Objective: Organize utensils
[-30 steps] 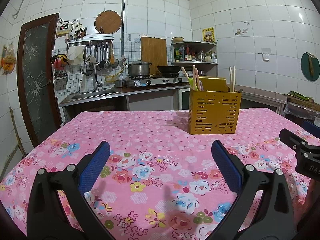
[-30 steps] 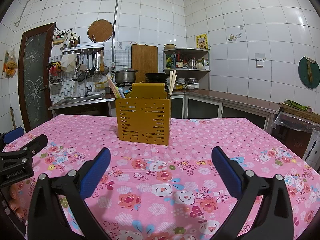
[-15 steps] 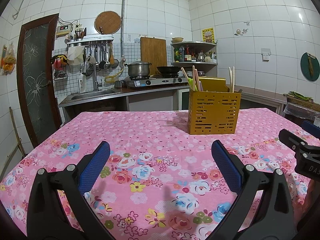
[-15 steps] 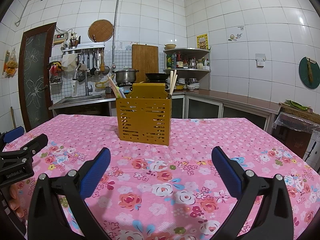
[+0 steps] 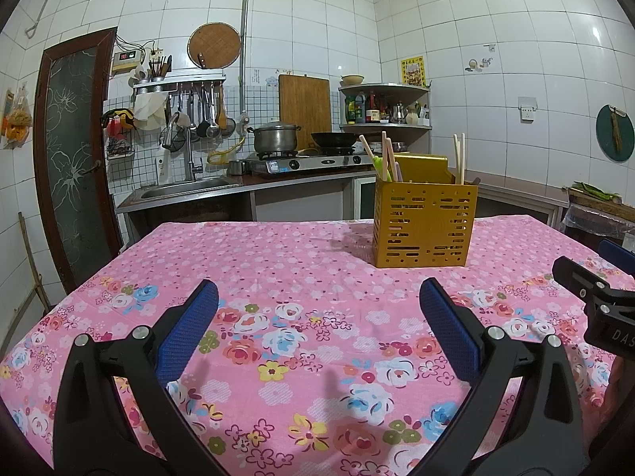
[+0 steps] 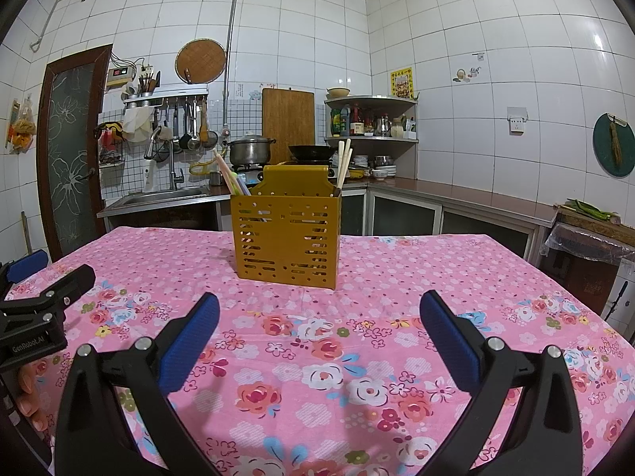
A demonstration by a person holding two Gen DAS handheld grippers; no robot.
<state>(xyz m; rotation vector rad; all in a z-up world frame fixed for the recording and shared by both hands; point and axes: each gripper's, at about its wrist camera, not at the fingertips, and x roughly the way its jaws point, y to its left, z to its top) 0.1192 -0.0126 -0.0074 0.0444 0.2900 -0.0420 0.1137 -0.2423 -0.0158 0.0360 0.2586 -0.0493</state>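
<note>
Jaws wide apart, both grippers (image 5: 317, 331) (image 6: 319, 333) level above table (image 6: 397, 269)

One yellow utensil caddy (image 6: 286, 238) is counted on the table (image 6: 397, 277). Two wooden chopsticks (image 5: 459, 158) are seen in its right compartment. About four utensil handles (image 5: 383, 160) are seen in the left one; exact count can't be told. Two grippers are counted: left gripper (image 5: 317, 309), right gripper (image 6: 319, 311). One pot (image 5: 276, 138) and one wok (image 5: 334, 139) are counted on the stove.

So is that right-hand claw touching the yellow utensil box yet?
Apart. The right wrist view shows the right gripper with open fingers, and a stretch of bare pink tablecloth lies between them and the yellow utensil holder.
</note>
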